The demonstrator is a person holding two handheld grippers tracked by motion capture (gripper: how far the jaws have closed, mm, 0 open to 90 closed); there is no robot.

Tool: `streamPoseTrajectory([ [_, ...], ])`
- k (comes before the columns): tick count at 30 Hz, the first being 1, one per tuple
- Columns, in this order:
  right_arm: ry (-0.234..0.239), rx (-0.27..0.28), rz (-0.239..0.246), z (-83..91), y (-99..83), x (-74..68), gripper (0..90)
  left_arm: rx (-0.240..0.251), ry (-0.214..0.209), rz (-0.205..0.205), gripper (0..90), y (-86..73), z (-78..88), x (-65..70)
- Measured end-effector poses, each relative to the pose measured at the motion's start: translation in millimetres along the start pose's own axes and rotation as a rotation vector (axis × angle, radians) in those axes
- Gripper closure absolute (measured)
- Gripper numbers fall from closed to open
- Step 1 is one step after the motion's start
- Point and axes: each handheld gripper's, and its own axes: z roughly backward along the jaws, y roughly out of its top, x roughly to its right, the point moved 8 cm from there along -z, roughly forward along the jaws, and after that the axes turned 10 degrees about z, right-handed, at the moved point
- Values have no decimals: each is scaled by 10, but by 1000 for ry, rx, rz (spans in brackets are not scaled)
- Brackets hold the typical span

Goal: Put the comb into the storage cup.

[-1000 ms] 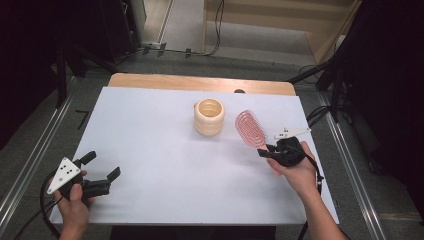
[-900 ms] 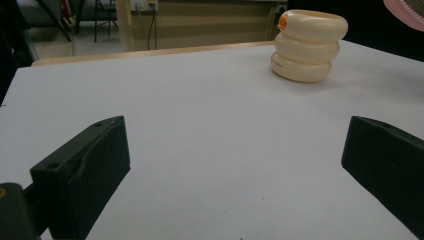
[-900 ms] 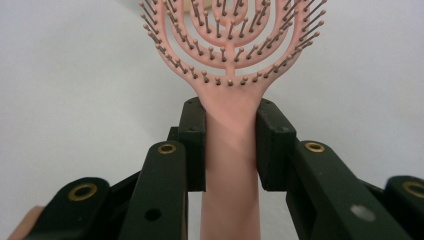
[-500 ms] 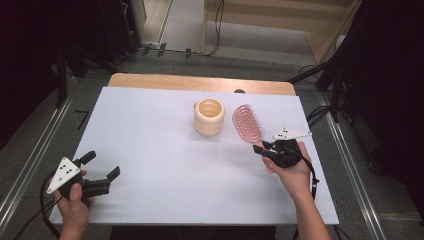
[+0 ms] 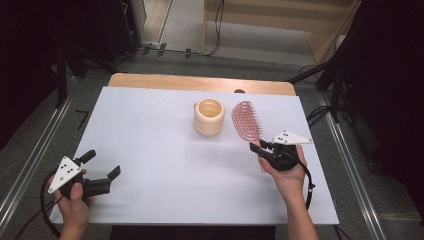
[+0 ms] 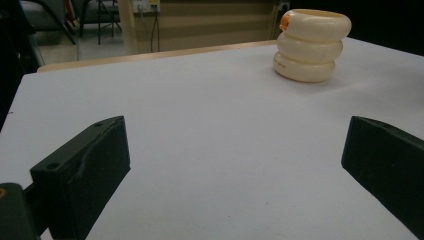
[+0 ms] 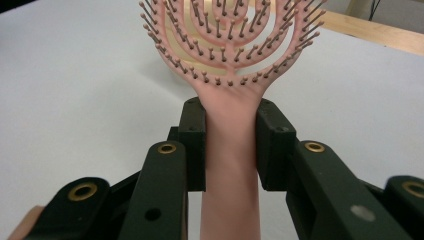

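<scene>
The right hand-held gripper (image 5: 260,148) was clamped on the handle of the pink hairbrush (image 5: 246,120), whose head reached out over the white counter (image 5: 150,130) just beside the cream ribbed cup (image 5: 209,116). The left hand-held gripper (image 5: 100,170) sat well apart at the near left corner, jaws spread with nothing between them. Grey floor, cables and a wooden counter edge (image 5: 200,82) ringed the counter. The right gripper view showed the bristles (image 7: 230,30) up close; the left gripper view caught an orange patch (image 6: 285,20) on the cup's rim.
</scene>
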Motion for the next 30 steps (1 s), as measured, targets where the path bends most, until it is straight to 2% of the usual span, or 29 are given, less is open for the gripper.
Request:
streamPoseTrajectory([
  [1,0,0,0,0,0,0,682,-8,1,-5,0,1,0,6],
  [2,0,29,-5,-6,-4,-6,682,-10,1,-5,0,4,-2,14],
  [4,-8,33,5,-11,-7,-8,682,-15,-14,6,0,15,-2,43],
  [10,-11,90,2,42,29,-21,682,-13,-32,-16,0,94,-27,180],
  [17,-8,112,7,69,44,-52,682,5,-56,-27,0,215,-56,368],
  [27,-4,141,10,48,62,-101,681,-3,-112,-64,0,399,-268,691],
  [30,0,143,12,43,67,-113,682,2,-124,-64,0,447,-314,744],
])
